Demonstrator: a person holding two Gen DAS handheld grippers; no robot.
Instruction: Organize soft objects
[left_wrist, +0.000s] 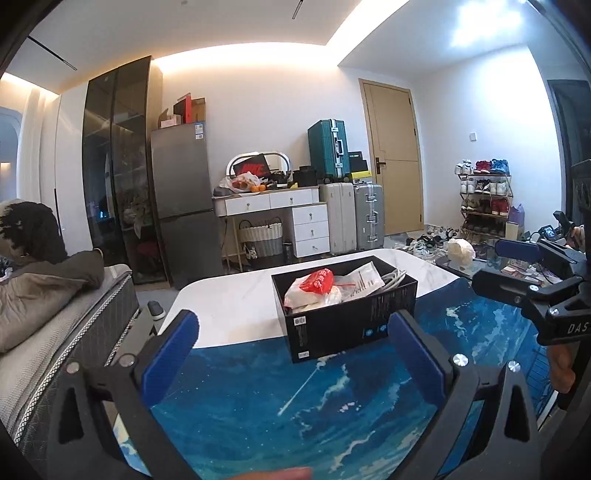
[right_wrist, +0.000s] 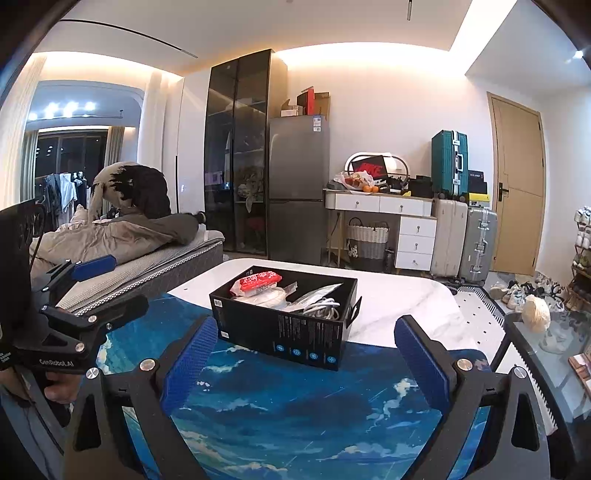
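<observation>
Black box (left_wrist: 343, 314) standing on the surface (left_wrist: 229, 306), straddling the edge of the blue mat (left_wrist: 295, 406), just ahead of both tools. Inside: red-and-white soft packet (left_wrist: 316, 282) at the left end, pale soft bundle (left_wrist: 314, 299) beneath it, clear plastic pouch (left_wrist: 360, 278) leaning across the middle, coiled white cable (right_wrist: 327, 308) at the right end. Left hand-held gripper (left_wrist: 291, 347) spread wide, nothing between the blue pads (left_wrist: 173, 343), aimed at the box's near wall. Right hand-held gripper (right_wrist: 304, 354) likewise wide and empty, facing the box's long side from the other angle. Mat bare ahead of both tools; task judged well along, perhaps finished. Handling notes (judgement only): packet and bundle likely light and squashy, yielding under the pads, best pinched across the narrow middle with a gentle close. Pouch probably slick and crinkly, prone to sliding out; better taken at a sealed edge. Cable springy, apt to uncoil or snag neighbours if lifted by one loop. Box itself stiff card, light enough to skid if nudged.
</observation>
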